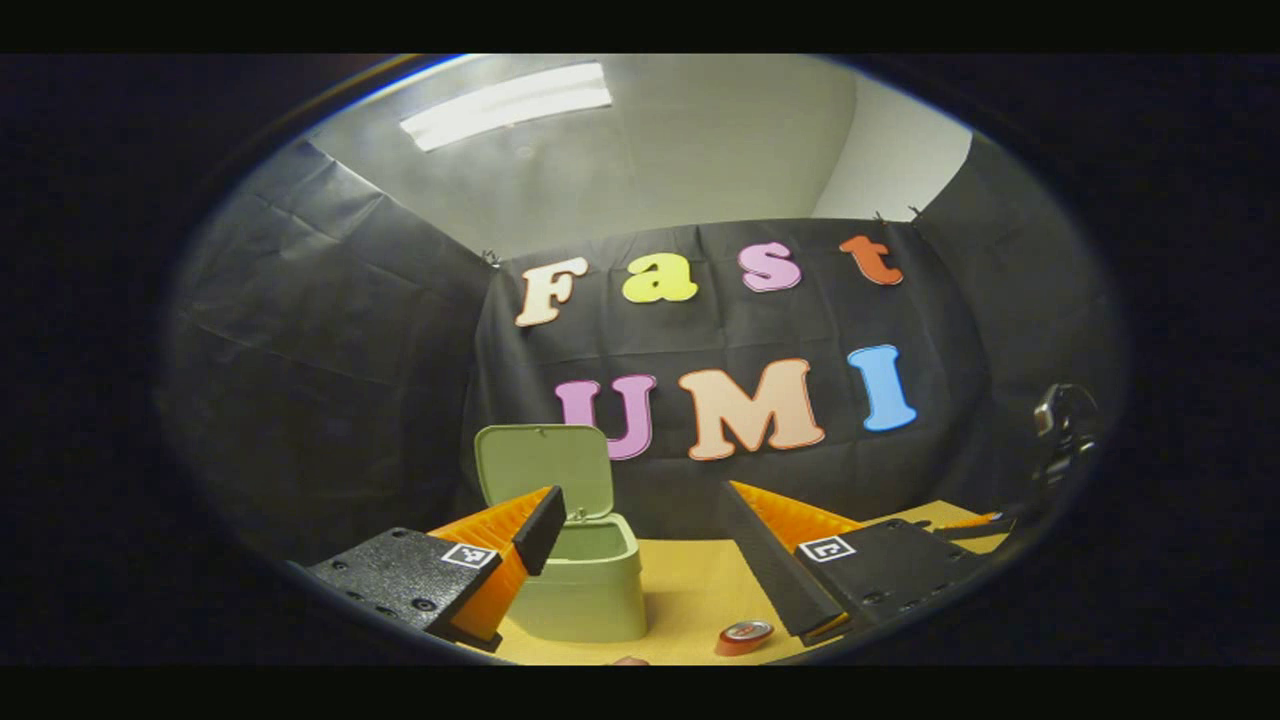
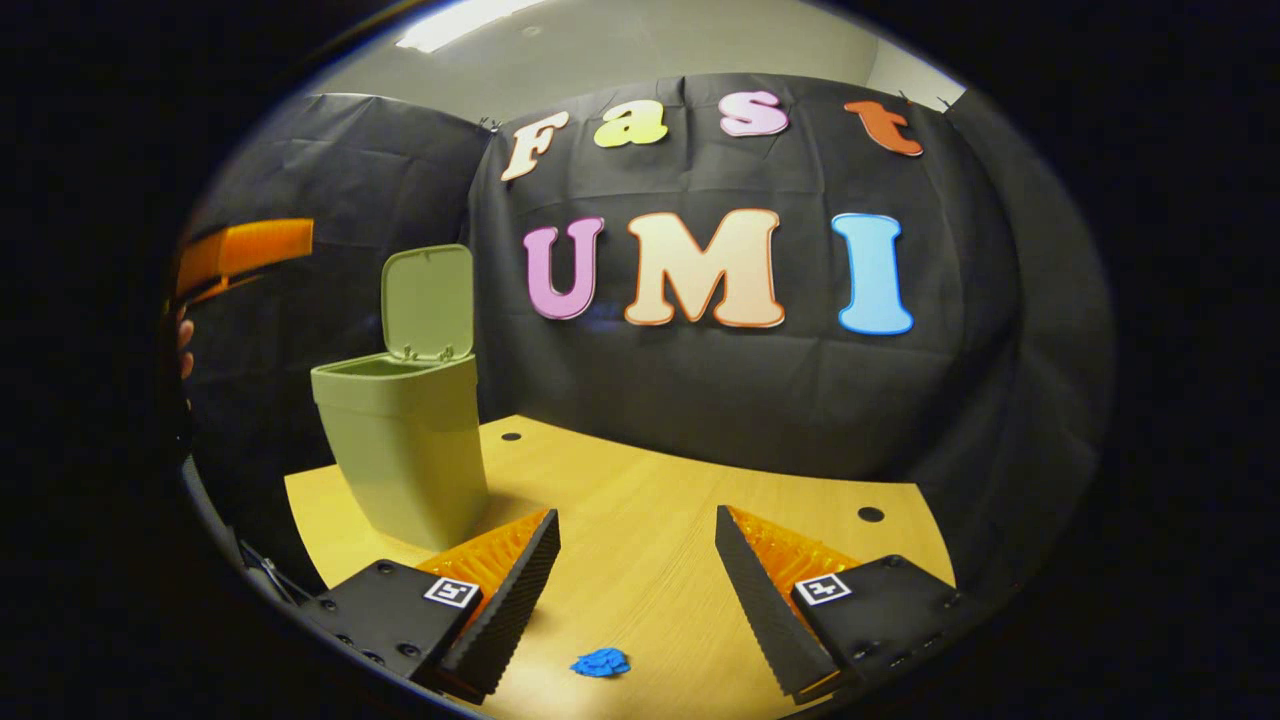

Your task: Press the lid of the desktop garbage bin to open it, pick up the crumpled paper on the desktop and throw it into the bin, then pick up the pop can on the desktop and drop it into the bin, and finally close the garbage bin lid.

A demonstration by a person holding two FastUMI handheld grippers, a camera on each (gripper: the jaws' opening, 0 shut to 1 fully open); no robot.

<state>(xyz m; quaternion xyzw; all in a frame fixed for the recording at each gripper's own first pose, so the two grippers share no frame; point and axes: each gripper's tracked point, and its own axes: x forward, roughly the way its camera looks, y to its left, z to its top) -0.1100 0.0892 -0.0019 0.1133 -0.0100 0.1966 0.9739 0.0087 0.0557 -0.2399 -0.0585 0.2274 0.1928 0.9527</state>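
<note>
Wooden surface (image 2: 650,500) carried the open bin (image 2: 410,450). Crumpled paper (image 2: 600,662) was seen just ahead of the right tool (image 2: 637,575), between its wide-open, empty fingers. Left tool (image 1: 640,545) was likewise held open and empty.

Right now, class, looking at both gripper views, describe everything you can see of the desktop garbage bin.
The garbage bin is a small pale-green container that looks like matte plastic, its body tapering slightly toward the base. Its lid, hinged at the back rim, stands swung up nearly vertical, so the bin is open. In the left gripper view its inside looks bare as far as it shows. It stands upright on the wooden desktop, close to the black cloth wall. Neither gripper touches it.
</note>
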